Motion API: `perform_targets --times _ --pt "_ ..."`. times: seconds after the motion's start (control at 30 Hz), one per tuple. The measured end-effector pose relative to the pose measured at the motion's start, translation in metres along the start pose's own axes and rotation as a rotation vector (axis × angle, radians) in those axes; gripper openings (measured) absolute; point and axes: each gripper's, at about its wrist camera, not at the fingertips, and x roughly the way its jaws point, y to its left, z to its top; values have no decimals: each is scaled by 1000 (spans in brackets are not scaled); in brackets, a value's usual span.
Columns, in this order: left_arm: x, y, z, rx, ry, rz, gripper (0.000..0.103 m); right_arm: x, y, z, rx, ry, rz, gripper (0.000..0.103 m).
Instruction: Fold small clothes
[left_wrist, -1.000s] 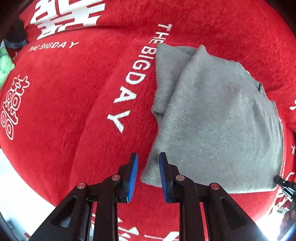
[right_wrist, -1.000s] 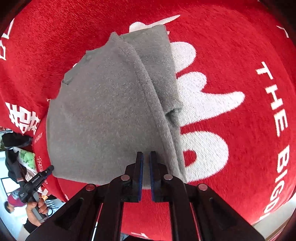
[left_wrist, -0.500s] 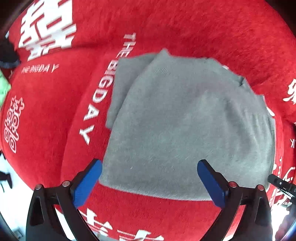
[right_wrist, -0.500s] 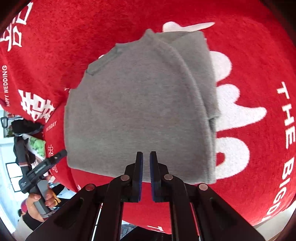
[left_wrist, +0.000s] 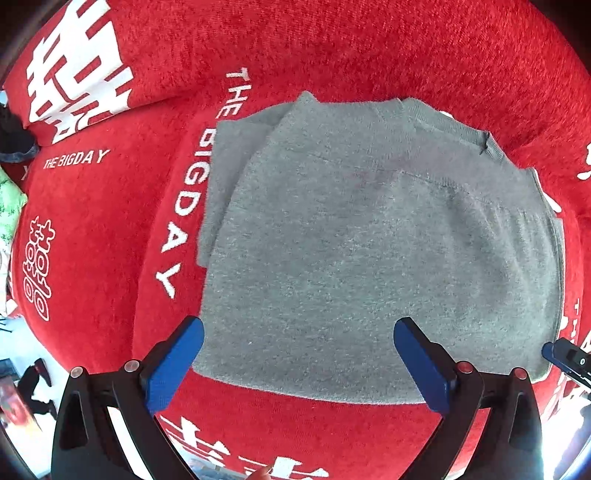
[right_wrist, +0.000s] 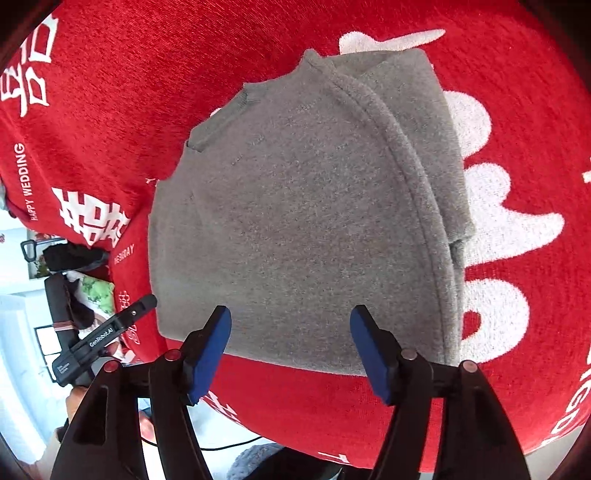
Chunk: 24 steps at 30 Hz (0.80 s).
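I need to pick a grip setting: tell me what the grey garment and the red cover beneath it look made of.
Grey garment: looks like soft knit or fleece, matte, with a fuzzy nap and a ribbed neckline; the fibre cannot be told. Red cover: looks like plush, short-pile fabric such as velvet or chenille, with flat white printed lettering.

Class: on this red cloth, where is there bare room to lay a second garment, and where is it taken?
Free: the red cloth beyond the grey garment, and the strip beside the "THE BIG DAY" lettering. Taken: the middle, under the garment, and its near edge, where the open left gripper and right gripper hover.
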Motion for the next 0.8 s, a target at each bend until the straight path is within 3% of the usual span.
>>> perform_targets --times 0.4,0.53,0.67,0.8 --pt "21 12 4 55 32 -54 103 22 27 -24 91 -38 44 71" --pt "22 24 10 136 38 -58 103 37 50 -49 141 -74 99 80" --pt "21 48 18 187 36 -95 103 61 69 -73 209 -63 148 80" --pt "19 78 28 177 19 -130 103 86 80 -91 277 -55 219 80"
